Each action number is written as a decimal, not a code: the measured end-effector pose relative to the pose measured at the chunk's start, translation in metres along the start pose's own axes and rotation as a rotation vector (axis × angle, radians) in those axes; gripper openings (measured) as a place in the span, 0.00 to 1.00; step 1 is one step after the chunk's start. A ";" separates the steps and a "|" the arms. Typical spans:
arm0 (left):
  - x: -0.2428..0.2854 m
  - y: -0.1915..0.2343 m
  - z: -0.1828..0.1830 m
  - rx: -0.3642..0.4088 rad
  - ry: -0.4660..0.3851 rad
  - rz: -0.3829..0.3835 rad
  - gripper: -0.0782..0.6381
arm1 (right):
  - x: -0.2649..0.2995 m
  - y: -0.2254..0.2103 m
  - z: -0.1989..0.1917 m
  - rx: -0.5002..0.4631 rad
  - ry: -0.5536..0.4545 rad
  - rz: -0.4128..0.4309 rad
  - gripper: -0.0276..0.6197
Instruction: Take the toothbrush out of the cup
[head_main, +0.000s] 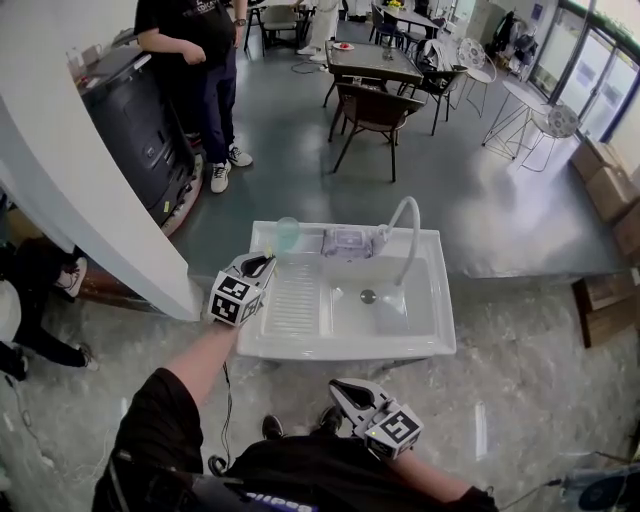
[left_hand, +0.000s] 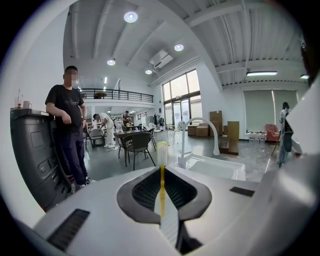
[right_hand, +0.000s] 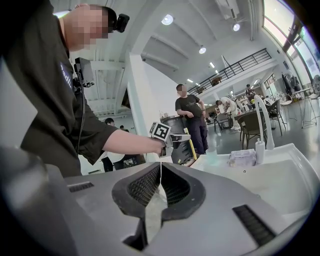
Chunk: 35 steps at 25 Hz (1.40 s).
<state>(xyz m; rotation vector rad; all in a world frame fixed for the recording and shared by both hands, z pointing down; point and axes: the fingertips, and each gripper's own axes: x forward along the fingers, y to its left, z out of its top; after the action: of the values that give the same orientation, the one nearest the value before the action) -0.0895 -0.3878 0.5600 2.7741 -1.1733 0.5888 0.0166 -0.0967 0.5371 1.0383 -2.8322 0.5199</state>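
In the left gripper view, my left gripper (left_hand: 161, 170) is shut on a yellow toothbrush (left_hand: 161, 186), whose pale brush head (left_hand: 162, 152) sticks out past the jaws. The head view shows this gripper (head_main: 258, 266) over the white sink's (head_main: 345, 345) left rim, just short of a translucent greenish cup (head_main: 288, 233) on the sink's back left corner. The brush is outside the cup. My right gripper (head_main: 338, 386) hangs low near my body, in front of the sink. It is shut (right_hand: 160, 165) with nothing in it. From there I see the left gripper (right_hand: 172, 137) holding the toothbrush (right_hand: 191, 148).
A curved white faucet (head_main: 408, 230) rises at the back of the sink, beside a clear box (head_main: 348, 241). A white wall (head_main: 70, 190) and a black cabinet (head_main: 140, 130) stand to the left. Beyond them are a standing person (head_main: 195, 60) and a table with chairs (head_main: 375, 105).
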 end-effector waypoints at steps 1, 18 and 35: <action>-0.004 -0.002 -0.001 -0.004 -0.003 -0.002 0.15 | 0.001 0.001 0.001 -0.001 0.002 0.001 0.06; -0.089 -0.052 0.018 -0.070 -0.107 -0.056 0.15 | 0.019 0.018 0.010 -0.020 -0.040 0.030 0.06; -0.164 -0.109 0.014 0.010 -0.122 -0.079 0.15 | 0.029 0.037 0.014 -0.003 -0.036 0.069 0.06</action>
<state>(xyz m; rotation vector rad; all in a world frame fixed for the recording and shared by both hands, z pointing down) -0.1127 -0.2027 0.4943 2.8855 -1.0775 0.4248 -0.0286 -0.0927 0.5184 0.9618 -2.9087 0.5079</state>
